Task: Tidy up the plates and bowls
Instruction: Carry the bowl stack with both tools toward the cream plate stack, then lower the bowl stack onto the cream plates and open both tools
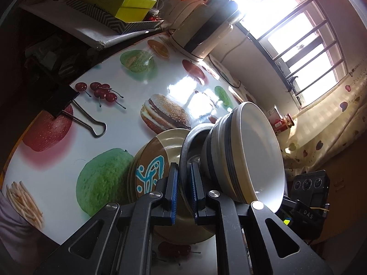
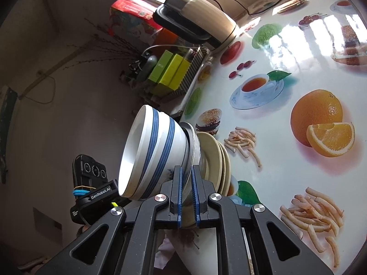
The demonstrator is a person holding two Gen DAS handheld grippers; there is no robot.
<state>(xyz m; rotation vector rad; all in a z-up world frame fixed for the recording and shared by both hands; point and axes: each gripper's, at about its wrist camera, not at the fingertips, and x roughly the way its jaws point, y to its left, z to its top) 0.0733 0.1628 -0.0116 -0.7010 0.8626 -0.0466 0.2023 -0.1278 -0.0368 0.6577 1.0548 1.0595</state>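
Note:
A stack of white bowls with blue stripes (image 1: 247, 151) sits nested in a dark-rimmed metal bowl (image 1: 192, 144), on top of a pile of beige plates (image 1: 158, 158) on the fruit-print table. My left gripper (image 1: 184, 183) is shut on the rim of the metal bowl. In the right wrist view the striped bowls (image 2: 153, 155), the metal bowl (image 2: 191, 146) and the plates (image 2: 215, 158) show from the other side. My right gripper (image 2: 187, 185) is shut on the metal bowl's rim opposite the left gripper (image 2: 91, 183).
A white kettle (image 1: 206, 29) stands at the table's far edge, also in the right wrist view (image 2: 201, 25). Green boxes (image 1: 128, 2) sit on a shelf beside the table. A black binder clip (image 1: 68, 105) lies on the table edge. A barred window (image 1: 298, 29) is behind.

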